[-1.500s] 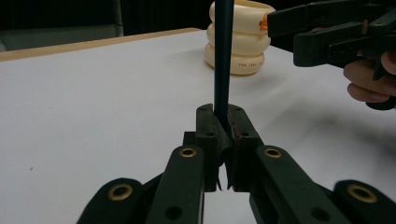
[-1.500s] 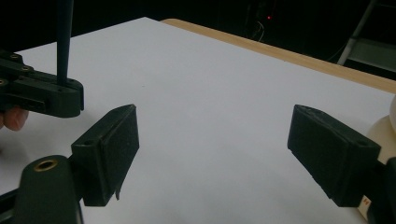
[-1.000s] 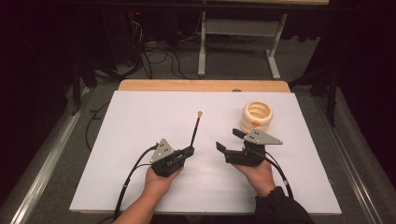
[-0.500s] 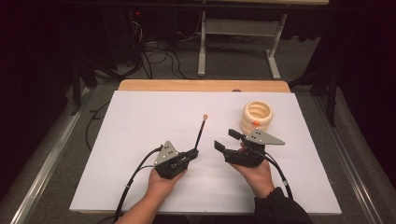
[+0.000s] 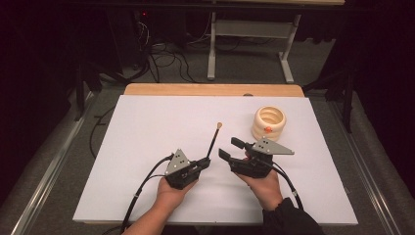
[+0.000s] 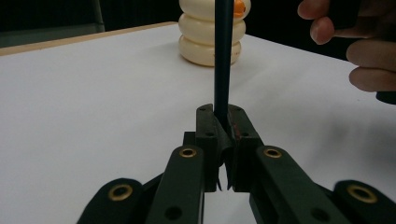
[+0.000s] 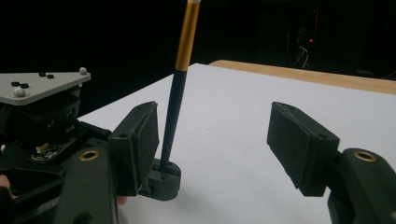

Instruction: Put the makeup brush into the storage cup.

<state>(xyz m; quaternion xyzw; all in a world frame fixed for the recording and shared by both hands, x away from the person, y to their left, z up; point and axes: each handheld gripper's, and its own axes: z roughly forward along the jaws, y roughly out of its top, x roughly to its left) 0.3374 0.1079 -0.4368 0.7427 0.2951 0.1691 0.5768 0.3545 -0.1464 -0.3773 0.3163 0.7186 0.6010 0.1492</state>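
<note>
My left gripper (image 5: pixel 206 162) (image 6: pixel 223 123) is shut on the lower end of a thin dark stick (image 5: pixel 213 142) (image 6: pixel 223 70). The stick has a gold band (image 7: pixel 187 32) and a tan tip (image 5: pixel 219 125), and it slants up and away over the white sheet. My right gripper (image 5: pixel 231 148) (image 7: pixel 219 140) is just to its right, pointing left at the stick. Its jaws are open and have just been closing; the stick (image 7: pixel 170 126) stands beyond them near the left pad (image 7: pixel 142 140), untouched. A cream stack of rings (image 5: pixel 269 122) (image 6: pixel 210 32) with an orange spot stands behind the right hand.
A white sheet (image 5: pixel 147 132) covers the table, with a wooden strip (image 5: pixel 210 89) along the far edge. Cables trail from both grippers toward the near edge. Beyond the table are a dark floor, cables and a grey desk frame (image 5: pixel 254 44).
The right gripper's jaws stand closer together than before. The left gripper and its stick have drifted slightly to the right, toward the right gripper.
</note>
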